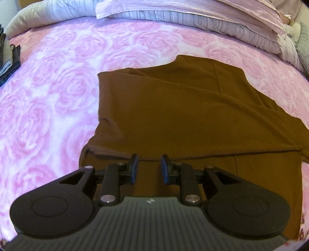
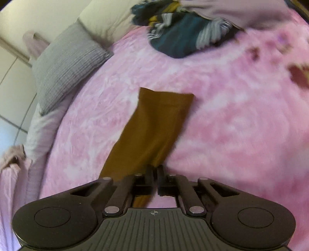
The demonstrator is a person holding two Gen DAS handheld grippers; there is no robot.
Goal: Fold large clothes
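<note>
Left wrist view first: the left gripper (image 1: 148, 169) hangs low over the brown garment (image 1: 173, 108), its blue-padded fingers (image 1: 134, 168) spread with a clear gap between them, and nothing in that gap but cloth lying below. They hold nothing; whether the tips brush the fabric cannot be told. The garment lies spread on the pink rose-patterned bedspread (image 1: 58, 86), partly folded, with an upper layer laid diagonally across it and a fold edge running right beneath the fingertips. At the far side sit striped pillows (image 1: 173, 17), and a small stack of dark folded clothes (image 1: 9, 58) shows at the left edge.

Over to the right wrist view, which is blurred: the right gripper (image 2: 155, 170) has its fingers (image 2: 149, 171) pressed nearly together, pinching an end of the brown garment (image 2: 154, 127). From the pinch a long, narrow strip of brown cloth stretches away across the pink bedspread (image 2: 231, 135), ending in a squared hem; a bit of it also shows below the fingers. Farther off lies a crumpled teal, yellow and white striped garment (image 2: 183, 32). A grey ribbed cushion (image 2: 63, 65) rests at the bed's left edge.
</note>
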